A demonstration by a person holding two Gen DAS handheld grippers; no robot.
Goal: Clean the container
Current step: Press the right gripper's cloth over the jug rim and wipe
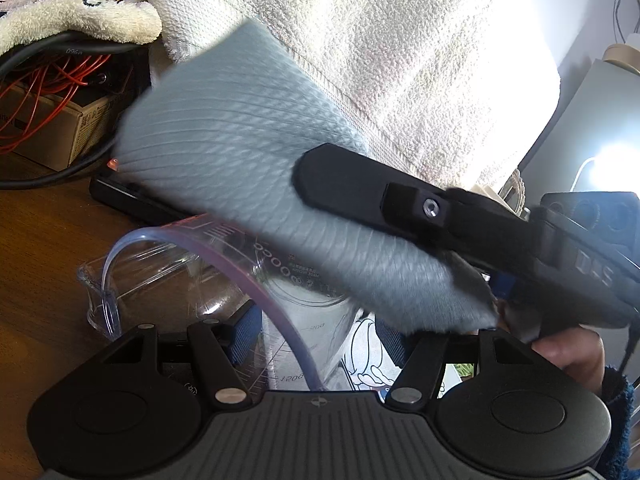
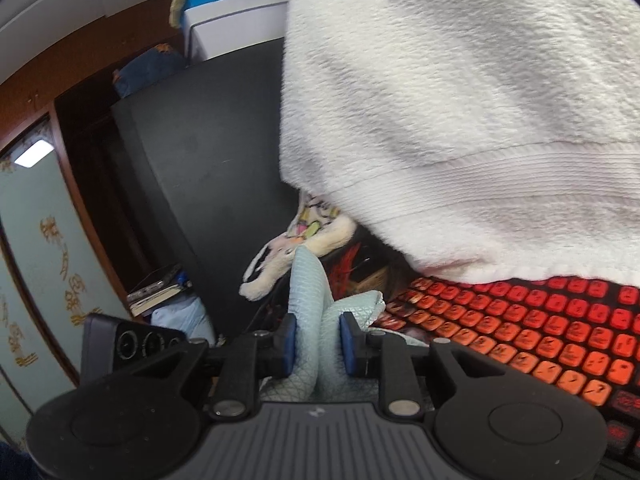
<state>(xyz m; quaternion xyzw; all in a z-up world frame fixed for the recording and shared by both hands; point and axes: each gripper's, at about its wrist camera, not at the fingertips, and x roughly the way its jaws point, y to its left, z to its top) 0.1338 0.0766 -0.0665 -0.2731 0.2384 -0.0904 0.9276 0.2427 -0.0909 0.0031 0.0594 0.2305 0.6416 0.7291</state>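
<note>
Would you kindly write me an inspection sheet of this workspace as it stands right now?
Surface: brown wooden desk.
Job's things: clear measuring jug, tilted, graduations visible; pale blue cloth over its mouth.
Clutter: white towel, patterned towel, cardboard box, red-lit keyboard.
Grippers: left gripper around the jug's wall; right gripper shut on the cloth.
Cables: orange wires and black cable above the box.
Surroundings: dark monitor, patterned cabinet door.
</note>
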